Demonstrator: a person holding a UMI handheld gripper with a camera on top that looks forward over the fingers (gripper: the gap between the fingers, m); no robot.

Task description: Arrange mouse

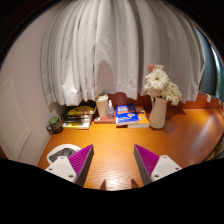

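Evenly bright, daylight glowing through the curtain point(105, 45), soft shadows on the desk point(120, 140), strong bending toward the edges.

A vase of flowers point(157, 104) stands on the wooden desk point(115, 150) beside blue books point(127, 115), before white curtains point(110, 45).

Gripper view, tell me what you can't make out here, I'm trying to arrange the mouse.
- Mouse: none can be made out; the pale object beside the left finger is partly hidden by that finger.
- Near desk edge: hidden beneath the open gripper.
- Books and stacked items: covers too small to read.
- Dark mug: contents not visible.
- Vase of flowers: clear, but the window behind the curtain is hidden.
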